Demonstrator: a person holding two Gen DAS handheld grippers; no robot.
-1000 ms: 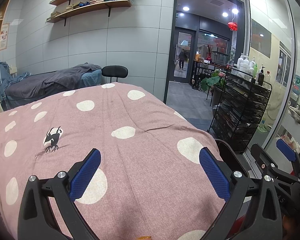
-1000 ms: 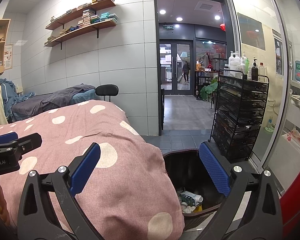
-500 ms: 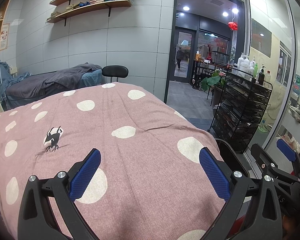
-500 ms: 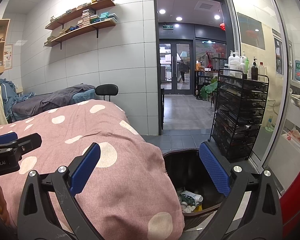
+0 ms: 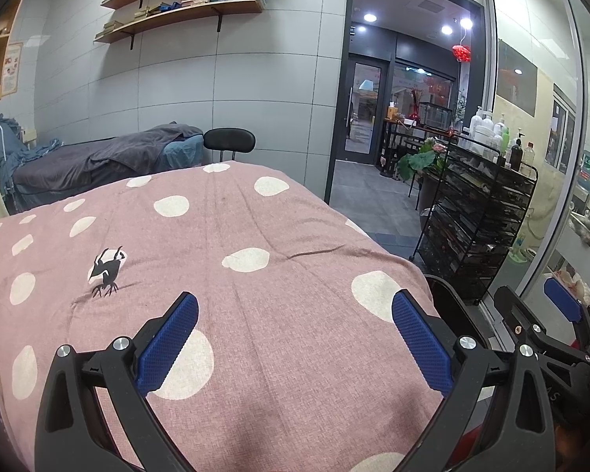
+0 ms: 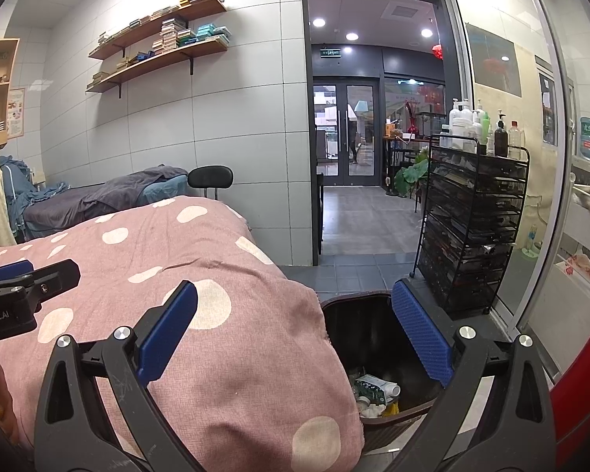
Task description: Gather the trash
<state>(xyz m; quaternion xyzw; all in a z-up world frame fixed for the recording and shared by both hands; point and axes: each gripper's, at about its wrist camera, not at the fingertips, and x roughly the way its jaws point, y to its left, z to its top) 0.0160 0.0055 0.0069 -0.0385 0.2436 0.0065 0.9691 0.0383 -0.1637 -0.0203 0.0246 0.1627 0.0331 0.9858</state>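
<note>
From my left hand's camera, my left gripper (image 5: 295, 338) hangs over the pink spotted blanket (image 5: 255, 236). Its blue jaws are spread wide and there is nothing between them. The blanket looks bare here, apart from a little black printed animal (image 5: 106, 271). I see no trash on it. Far to the right I can spot my other gripper (image 5: 558, 314) beside the dark rim of the bin (image 5: 452, 299).

From my right hand's camera, my right gripper (image 6: 295, 334) is wide open too, and empty. It hangs over the corner of the blanket and the brown trash bin (image 6: 377, 354) on the floor just beside the bed. Down in the bin lie a squashed green and white carton (image 6: 373, 387) and some crumpled white bits (image 6: 367, 407). So that is where the trash is now. On the left edge I can see part of my left gripper (image 6: 23, 287).

Nothing has changed since a moment ago. Both my hands are in the same spots, jaws just as wide. Only a person far off past the glass door (image 6: 344, 129) has walked along. I think the collecting may be about done, because both my jaws are empty and I see no more trash to grab.
</note>
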